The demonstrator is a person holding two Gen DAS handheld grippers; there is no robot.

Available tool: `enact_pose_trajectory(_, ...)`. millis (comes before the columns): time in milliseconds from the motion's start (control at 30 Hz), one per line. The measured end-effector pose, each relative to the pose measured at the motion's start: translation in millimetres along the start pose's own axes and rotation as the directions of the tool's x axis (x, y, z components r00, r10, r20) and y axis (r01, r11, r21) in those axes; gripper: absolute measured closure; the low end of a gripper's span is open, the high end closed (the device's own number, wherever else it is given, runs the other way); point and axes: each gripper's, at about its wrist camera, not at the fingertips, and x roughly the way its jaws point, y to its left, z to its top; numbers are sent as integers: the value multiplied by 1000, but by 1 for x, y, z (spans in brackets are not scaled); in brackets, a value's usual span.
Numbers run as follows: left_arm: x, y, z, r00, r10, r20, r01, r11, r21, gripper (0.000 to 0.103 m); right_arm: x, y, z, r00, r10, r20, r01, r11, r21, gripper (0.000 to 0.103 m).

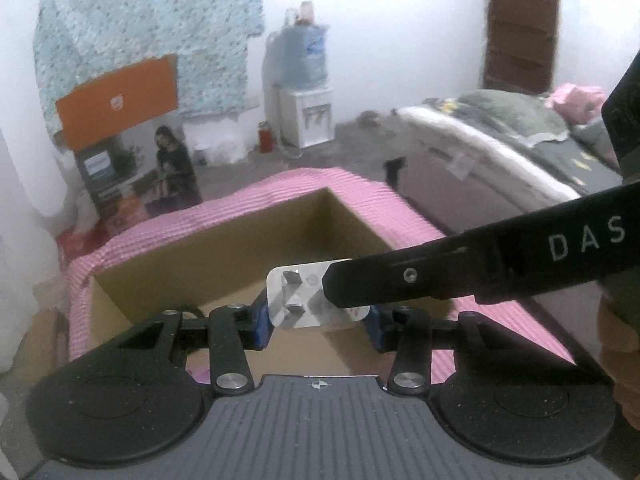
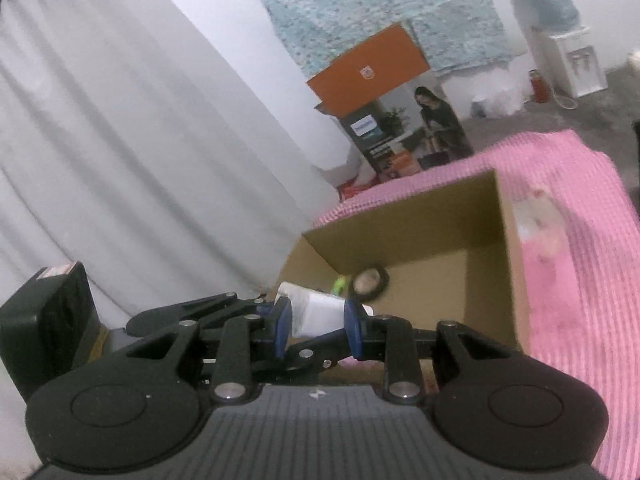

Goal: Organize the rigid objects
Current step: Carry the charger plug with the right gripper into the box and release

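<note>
Both grippers are holding 1 white plug adapter (image 1: 316, 298) just above an open cardboard box (image 1: 248, 240) sitting on a pink-covered surface (image 1: 404, 208). The left gripper (image 1: 318, 320) is pinching its 2 flat sides between narrow blue jaws, metal prongs facing away, while the right gripper (image 2: 316, 326) is clamping the same white body (image 2: 318, 312) from the other side. It is looking light, stiff and smooth, so the flat sides seem the safest hold, not the prongs.
</note>
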Motion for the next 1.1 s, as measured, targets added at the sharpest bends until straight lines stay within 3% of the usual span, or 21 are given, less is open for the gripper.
enact_pose_trajectory(233, 65, 50, 23, 984, -11, -176, -8, 994, -107, 61, 81, -40, 52, 991, 19, -135, -2, 992, 128, 71)
enact_pose_trajectory(533, 144, 89, 22, 926, 11, -377, -83, 981, -175, 61, 174, -88, 71, 950, -7, -311, 77, 974, 214, 71)
enact_pose_trajectory(867, 185, 99, 17, 888, 38, -458, -131, 976, -175, 61, 222, -115, 74, 928, -24, -372, 124, 961, 246, 71)
enact_pose_trajectory(1100, 192, 94, 18, 893, 52, -447, -131, 980, -149, 55, 234, -122, 72, 931, -45, -363, 138, 963, 233, 71)
